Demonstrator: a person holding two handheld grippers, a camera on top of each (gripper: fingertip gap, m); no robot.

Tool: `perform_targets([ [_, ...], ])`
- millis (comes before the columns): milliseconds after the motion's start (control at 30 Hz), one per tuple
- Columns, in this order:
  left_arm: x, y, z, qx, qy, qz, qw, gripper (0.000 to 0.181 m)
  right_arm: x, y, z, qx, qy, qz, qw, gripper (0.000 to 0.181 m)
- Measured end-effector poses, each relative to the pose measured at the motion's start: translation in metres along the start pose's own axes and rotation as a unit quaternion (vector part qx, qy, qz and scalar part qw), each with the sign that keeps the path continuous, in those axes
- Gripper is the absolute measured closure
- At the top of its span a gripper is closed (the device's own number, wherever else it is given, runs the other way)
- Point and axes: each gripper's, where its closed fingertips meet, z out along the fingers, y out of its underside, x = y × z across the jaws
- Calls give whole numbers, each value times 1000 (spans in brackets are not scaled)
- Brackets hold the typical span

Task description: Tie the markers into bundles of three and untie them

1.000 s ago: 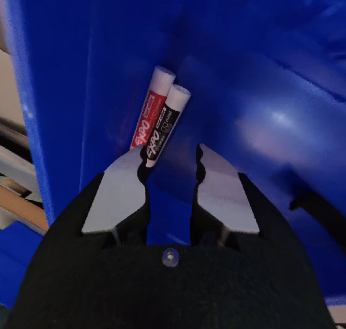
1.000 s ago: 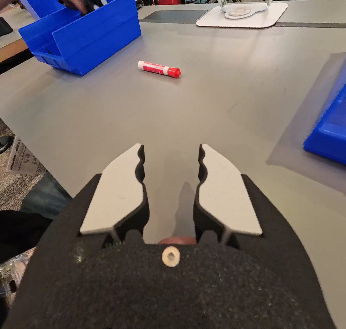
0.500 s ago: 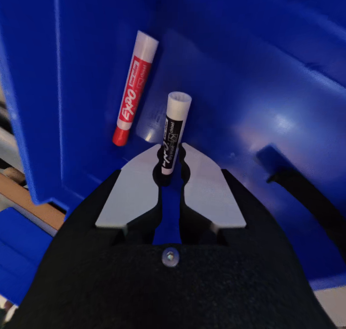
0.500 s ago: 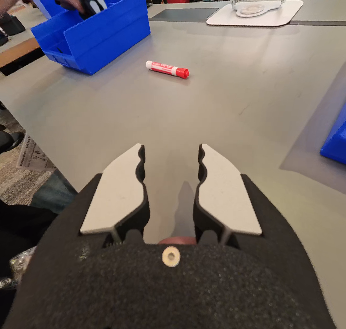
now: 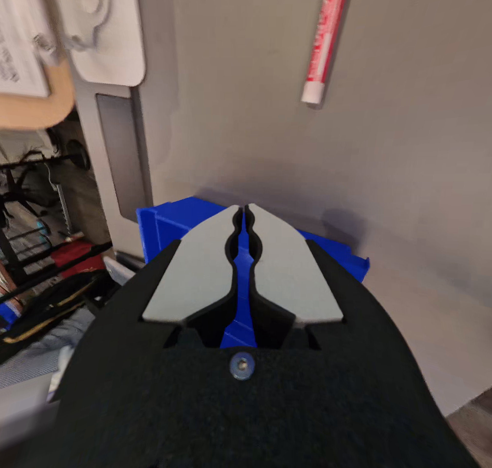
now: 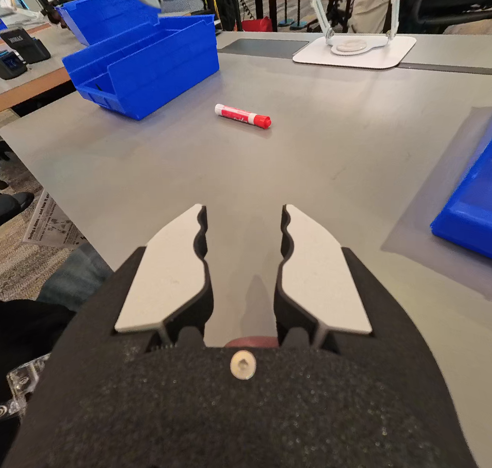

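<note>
left tool (image 5: 243, 210): fingers closed to a hairline gap at the tips, nothing seen gripped; held above the blue bin, whose blue is seen through the slit between the fingers
right tool (image 6: 244, 207): fingers spread wide, nothing held; hovering low over the near part of the counter, its shadow seen between the fingers
red marker (image 6: 242, 116): lying flat on the counter, alone, capped; red cap pointing right, white end pointing left toward the blue bin; near the bin but apart from it; well apart from the right tool
red marker, left view (image 5: 325, 38): seen blurred at upper right, white end nearest the tool, on bare counter beyond the bin
blue bin (image 6: 162, 69): open-topped, placed at the far left of the counter; contents cannot be told from either view
blue bin, left view (image 5: 170, 226): corner and rim seen just under the tool tips
second blue bin (image 6: 101, 16): placed behind the first, farther left
blue tray (image 6: 468, 215): at the right edge, resting on a grey mat (image 6: 415, 237); only partly in view
counter (image 6: 332, 135): grey, mostly bare in the middle
white stand base (image 6: 354, 52): on the far side of the counter, right of centre
bundles: none seen tied in either view
image quality: left view motion-blurred, right view sharp
</note>
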Motion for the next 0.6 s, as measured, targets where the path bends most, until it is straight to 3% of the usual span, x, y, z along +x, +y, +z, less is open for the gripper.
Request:
perform_targets([
  [133,-40,83,22,-66,-7,-124,990,149,-1,10,1,-10,-5,5,1000,128],
  [233,-21,129,62,-75,102,-242,962,118,-1,13,2,-13,-10,18,1000,128],
  [333,-5,162,98,-86,157,-342,923,114,-1,10,2,-12,-6,17,1000,128],
  [467,6,198,135,-146,169,-478,849,118,-1,7,4,-12,-1,13,1000,128],
  [500,5,196,138,-132,170,-499,839,123,-2,7,4,-13,-2,14,1000,128],
  [533,3,194,137,-122,162,-506,838,154,-2,8,5,-13,-2,14,1000,128],
  [600,12,194,133,-146,181,-490,840,162,-3,9,6,-15,-3,16,1000,129],
])
